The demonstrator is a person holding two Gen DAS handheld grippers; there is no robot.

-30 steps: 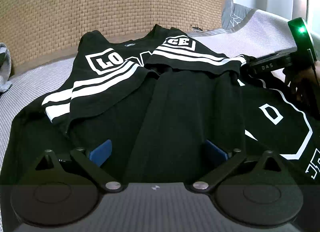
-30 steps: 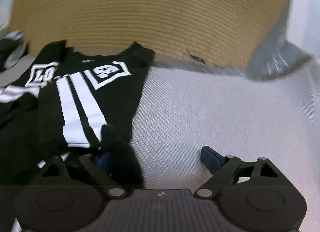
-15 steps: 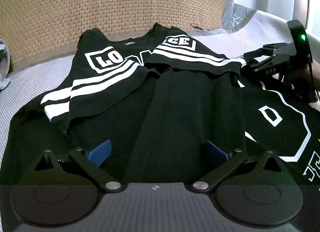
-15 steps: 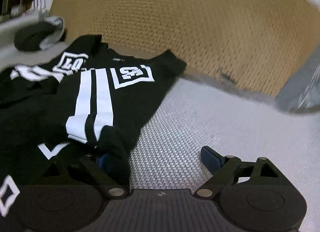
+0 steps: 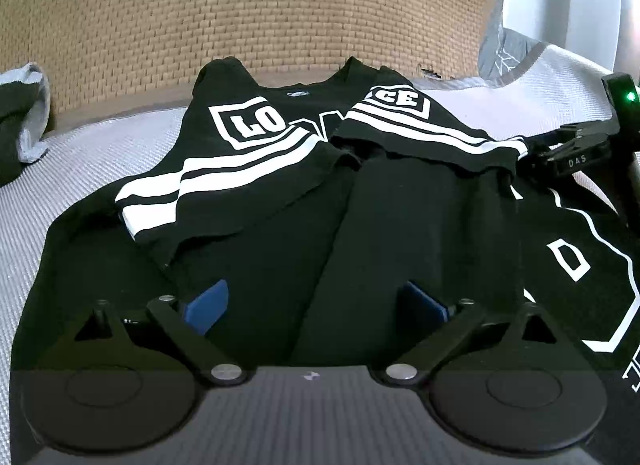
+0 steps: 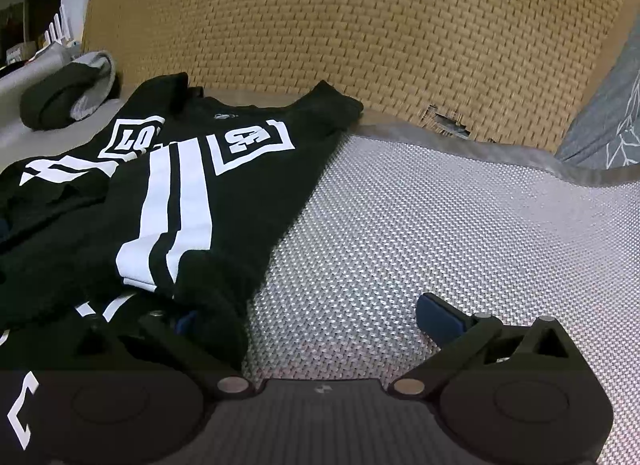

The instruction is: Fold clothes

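A black shirt with white stripes and block letters lies spread on the grey woven mat, both sleeves folded in over its body. My left gripper hovers low over the shirt's near middle. Its jaws are wide and closing a little, with flat black cloth under them and neither pad pressing on it. My right gripper is at the shirt's right edge and its jaws are opening. Its left finger is half hidden behind the folded sleeve's end, and its right finger is over bare mat. The right gripper also shows at the right of the left wrist view.
A tan woven headboard stands behind the mat. A rolled dark and grey garment lies at the far left. Grey patterned bedding sits at the far right. Bare mat stretches to the right of the shirt.
The right wrist view has swung left and now takes in more of the shirt. The right jaws have widened off the sleeve's end. The left gripper has barely moved.
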